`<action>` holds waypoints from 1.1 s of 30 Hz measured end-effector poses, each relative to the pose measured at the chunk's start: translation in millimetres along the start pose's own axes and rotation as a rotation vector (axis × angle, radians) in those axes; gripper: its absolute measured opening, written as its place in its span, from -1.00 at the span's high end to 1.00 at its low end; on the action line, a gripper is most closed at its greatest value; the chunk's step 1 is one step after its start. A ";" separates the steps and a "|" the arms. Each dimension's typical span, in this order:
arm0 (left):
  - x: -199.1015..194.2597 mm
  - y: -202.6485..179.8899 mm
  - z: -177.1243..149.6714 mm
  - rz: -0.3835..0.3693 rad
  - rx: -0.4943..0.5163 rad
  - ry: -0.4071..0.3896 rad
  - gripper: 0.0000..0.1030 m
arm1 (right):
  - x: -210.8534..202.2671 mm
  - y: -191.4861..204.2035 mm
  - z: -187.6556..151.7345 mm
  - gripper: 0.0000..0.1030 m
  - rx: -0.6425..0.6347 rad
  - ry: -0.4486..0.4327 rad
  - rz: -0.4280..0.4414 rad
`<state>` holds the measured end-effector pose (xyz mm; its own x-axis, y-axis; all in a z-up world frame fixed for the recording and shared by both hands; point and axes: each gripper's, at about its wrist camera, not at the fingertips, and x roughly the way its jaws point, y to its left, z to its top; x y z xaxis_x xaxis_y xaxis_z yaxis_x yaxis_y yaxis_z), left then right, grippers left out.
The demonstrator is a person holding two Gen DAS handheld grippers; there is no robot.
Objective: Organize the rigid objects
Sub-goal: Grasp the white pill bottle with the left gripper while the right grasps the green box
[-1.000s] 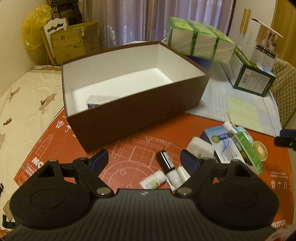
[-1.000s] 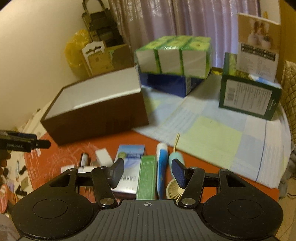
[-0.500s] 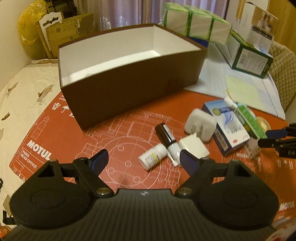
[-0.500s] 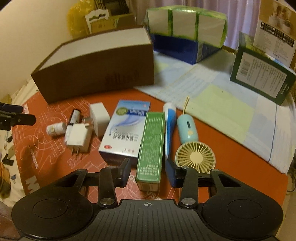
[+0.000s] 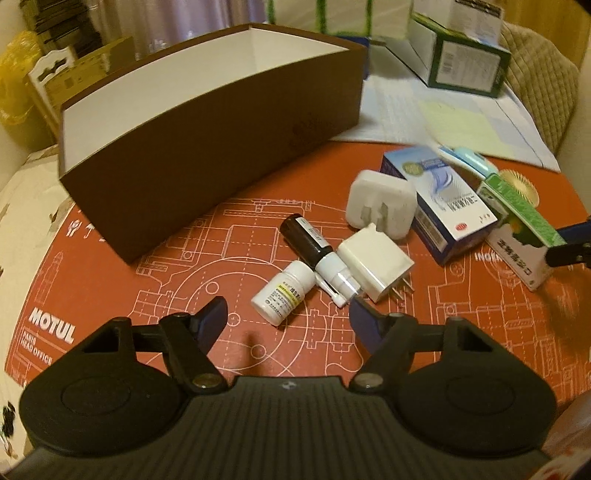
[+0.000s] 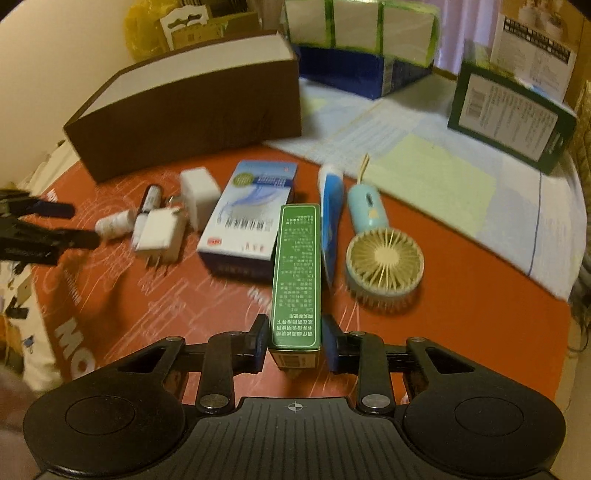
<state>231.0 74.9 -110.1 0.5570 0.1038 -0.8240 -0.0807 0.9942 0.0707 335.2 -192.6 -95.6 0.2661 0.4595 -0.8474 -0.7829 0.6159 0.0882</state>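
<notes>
An open brown box (image 5: 221,147) with a white inside stands at the back of the red mat. In front of it lie a white pill bottle (image 5: 284,293), a dark spray bottle (image 5: 310,240), two white plug chargers (image 5: 376,258), a blue-and-white medicine box (image 5: 443,199) and a long green box (image 6: 297,266). My right gripper (image 6: 295,341) is shut on the near end of the green box. My left gripper (image 5: 288,317) hangs low over the mat. Its jaws are closing, the pill bottle lies just ahead of its fingertips, and neither pad touches it.
A blue toothpaste tube (image 6: 330,206) and a light blue hand fan (image 6: 384,258) lie right of the green box. A checked cloth (image 6: 443,177) at the back right carries a green carton (image 6: 513,122) and wrapped tissue packs (image 6: 362,26).
Both grippers have sunk toward the mat. The right jaws have closed onto the green box. The left jaws have narrowed and come close to the pill bottle.
</notes>
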 end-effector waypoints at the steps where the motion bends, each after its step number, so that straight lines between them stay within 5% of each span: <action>1: 1.5 -0.5 0.2 -0.001 0.014 0.000 -0.35 | -2.1 0.0 -2.4 0.47 0.005 0.012 0.007; 9: 18.1 -4.0 5.6 -0.001 0.174 -0.004 -0.35 | -5.7 3.3 -2.4 0.34 0.068 0.020 0.009; 14: 34.6 -6.8 8.1 -0.012 0.266 0.014 -0.16 | -0.1 4.9 1.8 0.25 0.095 0.019 0.001; 17: 44.5 -7.3 7.8 -0.012 0.292 0.040 0.18 | 3.5 5.7 3.6 0.24 0.106 0.024 -0.007; 21: 45.7 -3.8 8.9 -0.038 0.280 0.039 0.53 | 6.6 6.7 6.7 0.24 0.114 0.020 -0.016; 33: 25.7 9.6 16.4 -0.080 0.135 0.041 0.55 | 26.7 16.3 19.5 0.24 0.085 0.017 -0.061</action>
<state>258.1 87.5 -121.3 0.5227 0.0256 -0.8521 0.0763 0.9941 0.0767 340.5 -157.9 -106.6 0.3018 0.4093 -0.8611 -0.7148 0.6948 0.0797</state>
